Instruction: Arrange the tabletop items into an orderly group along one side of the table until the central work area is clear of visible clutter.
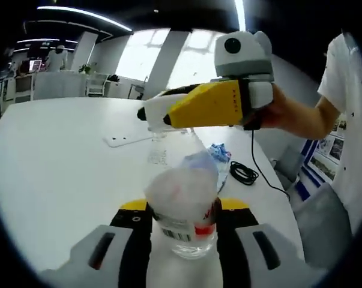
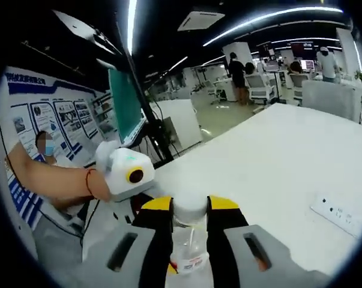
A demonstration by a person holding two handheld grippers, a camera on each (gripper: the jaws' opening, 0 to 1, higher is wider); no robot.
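In the left gripper view my left gripper (image 1: 184, 223) is shut on a clear, crumpled plastic bottle (image 1: 185, 192) with a red and white label, held above the white table (image 1: 60, 174). My right gripper (image 1: 147, 114), yellow and held by a hand (image 1: 286, 111), reaches in from the right. A second clear bottle (image 1: 158, 146) hangs below its tips. In the right gripper view that gripper (image 2: 190, 211) is shut on this clear bottle (image 2: 190, 240), whose white cap (image 2: 190, 207) sits between the jaws.
A white power strip (image 1: 123, 141) (image 2: 343, 216) lies flat on the table. A coiled black cable (image 1: 244, 174) and a blue and white packet (image 1: 220, 152) lie near the right edge. Office desks and chairs (image 2: 259, 87) stand beyond the table.
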